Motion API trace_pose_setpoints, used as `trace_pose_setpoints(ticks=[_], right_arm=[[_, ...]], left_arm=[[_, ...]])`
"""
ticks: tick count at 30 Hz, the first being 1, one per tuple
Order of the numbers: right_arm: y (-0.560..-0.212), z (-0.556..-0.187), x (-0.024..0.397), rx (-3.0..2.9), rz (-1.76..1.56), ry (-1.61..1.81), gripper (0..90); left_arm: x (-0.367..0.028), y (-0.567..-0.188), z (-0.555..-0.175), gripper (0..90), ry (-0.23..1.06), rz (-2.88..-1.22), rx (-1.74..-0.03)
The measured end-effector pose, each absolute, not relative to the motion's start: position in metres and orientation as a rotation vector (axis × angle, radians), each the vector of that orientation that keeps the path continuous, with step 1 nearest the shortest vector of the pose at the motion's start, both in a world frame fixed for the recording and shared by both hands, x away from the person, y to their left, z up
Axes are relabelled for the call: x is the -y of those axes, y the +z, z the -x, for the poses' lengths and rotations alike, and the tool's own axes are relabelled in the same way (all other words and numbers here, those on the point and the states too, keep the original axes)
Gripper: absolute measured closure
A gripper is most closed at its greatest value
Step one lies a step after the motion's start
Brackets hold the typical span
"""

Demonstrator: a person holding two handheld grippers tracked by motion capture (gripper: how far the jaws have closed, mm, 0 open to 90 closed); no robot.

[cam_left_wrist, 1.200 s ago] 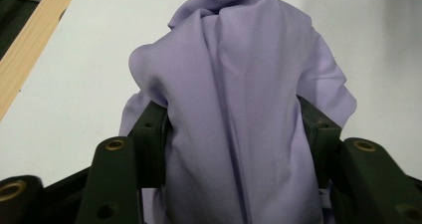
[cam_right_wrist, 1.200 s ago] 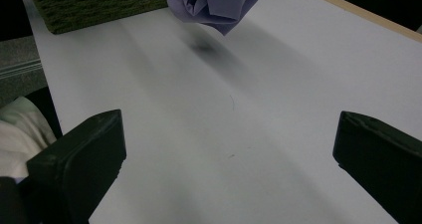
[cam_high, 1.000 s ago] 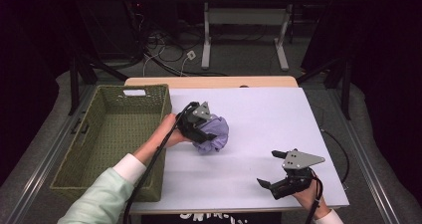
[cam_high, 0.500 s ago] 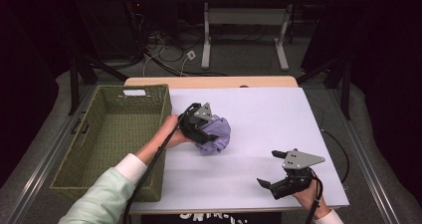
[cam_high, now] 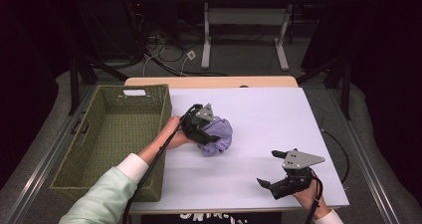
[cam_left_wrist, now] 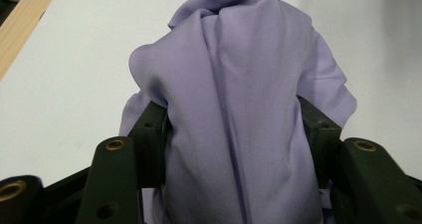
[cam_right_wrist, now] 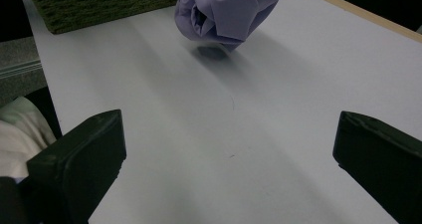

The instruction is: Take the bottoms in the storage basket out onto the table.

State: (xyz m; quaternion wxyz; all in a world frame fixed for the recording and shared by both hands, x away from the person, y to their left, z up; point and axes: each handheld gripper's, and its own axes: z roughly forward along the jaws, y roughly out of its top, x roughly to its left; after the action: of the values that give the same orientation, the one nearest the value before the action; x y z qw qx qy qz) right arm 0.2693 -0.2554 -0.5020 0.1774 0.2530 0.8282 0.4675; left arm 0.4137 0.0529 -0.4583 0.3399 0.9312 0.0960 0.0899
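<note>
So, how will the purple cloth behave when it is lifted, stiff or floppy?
Probably floppy: the cloth bunches in soft folds between the jaws of the left gripper. It seems light, since in the right gripper view it hangs just above the table with a shadow below. The loose ends may droop and drag, perhaps catching the basket rim.

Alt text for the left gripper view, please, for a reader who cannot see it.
A bunched lilac cloth is clamped between the two black jaws of the left gripper, which rise from the bottom of the frame. Its folds stand up above the jaws over a white tabletop, with a strip of wooden edge at upper left.
</note>
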Motion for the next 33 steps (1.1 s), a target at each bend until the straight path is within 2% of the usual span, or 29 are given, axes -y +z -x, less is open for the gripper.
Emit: trace_pose_setpoints(ticks=[23,33], right_arm=[[-0.502,-0.269,0.255,-2.344,-0.71,1.322,0.0],[-0.502,-0.269,0.255,-2.347,-0.706,1.319,0.0]], left_arm=[[-0.052,-0.468,-0.423,44.0,0.196,-2.414,-0.326],[-0.043,-0.474,-0.427,43.5,0.192,-2.467,-0.337]])
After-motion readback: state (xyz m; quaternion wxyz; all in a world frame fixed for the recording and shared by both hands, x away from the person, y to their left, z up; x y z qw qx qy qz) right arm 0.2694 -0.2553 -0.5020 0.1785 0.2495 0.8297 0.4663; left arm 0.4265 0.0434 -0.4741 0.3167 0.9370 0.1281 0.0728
